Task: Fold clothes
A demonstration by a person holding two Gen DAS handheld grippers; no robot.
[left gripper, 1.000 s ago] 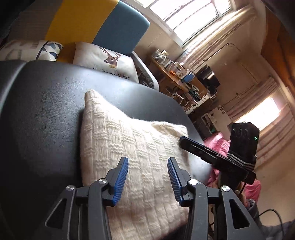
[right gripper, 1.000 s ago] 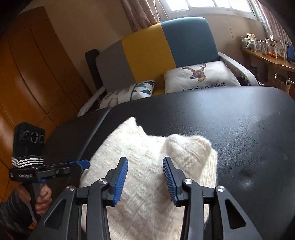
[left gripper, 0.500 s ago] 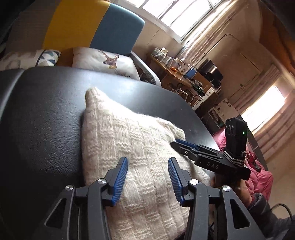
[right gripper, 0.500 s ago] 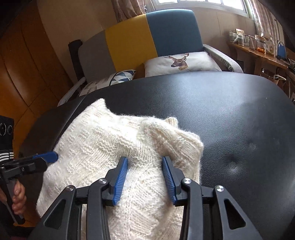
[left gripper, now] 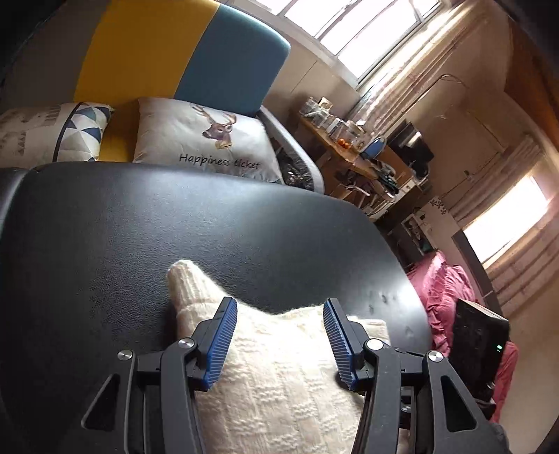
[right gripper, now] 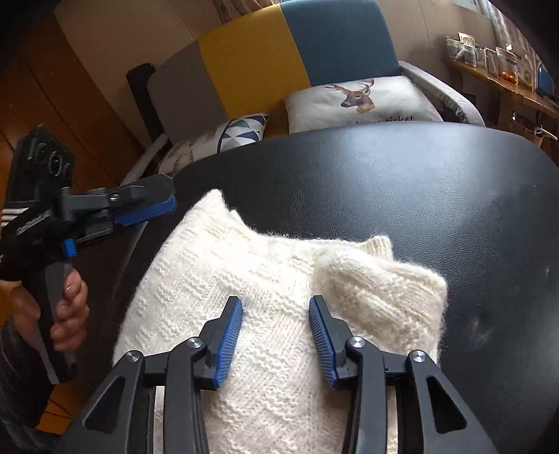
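Knitwear under inspection: one cream knitted sweater is lying folded on the black leather-look table, toward its near edge, with one pointed corner reaching away from the cameras and a thick folded part sitting on its right side.

Left gripper is hovering over the near part of the sweater; its jaws are standing wide apart and are gripping nothing, the blue ribbed pads showing clear of the knit. In the right wrist view the same gripper is appearing at the left edge of the table, level and apart from the garment, with a hand wrapping round its handle.

Right gripper is pointing forward above the middle of the sweater, its jaws likewise parted with cloth visible between them and nothing clamped. Whether the fingertips are touching the knit cannot be told.

Beyond the table, a sofa with yellow and blue back panels is carrying a deer-print cushion and a triangle-pattern cushion. Pink fabric is lying to the right of the table, below a bright window.
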